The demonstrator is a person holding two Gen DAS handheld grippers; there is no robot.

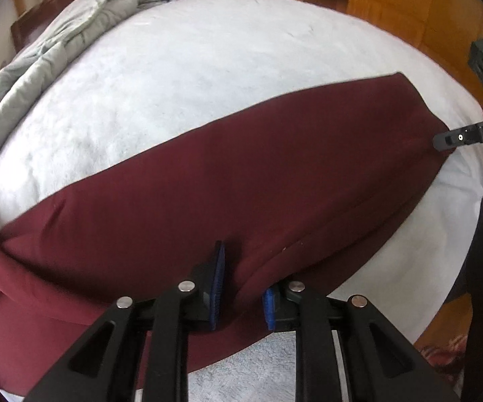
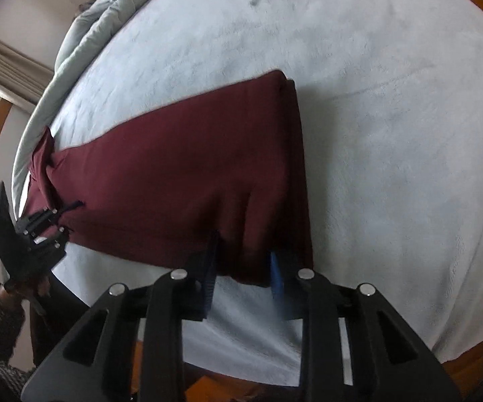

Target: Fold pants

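Both grippers pinched the maroon pants (image 1: 241, 174) on the bed (image 1: 207, 50): left gripper (image 1: 243, 288) at six o'clock, right gripper (image 2: 244, 268) likewise, jaws narrow. Next, I judged, a lift and fold-over

One pair of maroon pants (image 1: 228, 181), one white bed (image 1: 207, 60), one grey quilt (image 1: 57, 47), two tools

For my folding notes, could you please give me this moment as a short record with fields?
garment: maroon pants, laid lengthwise and flat
surface: pale fleece bed cover
left claw: closed on a fold of the pants at their near edge
right claw: pads pinching the pants' near corner at the other end
beside: grey quilt bunched along the far side of the bed
fold state: legs appear stacked one on the other; no crosswise fold yet
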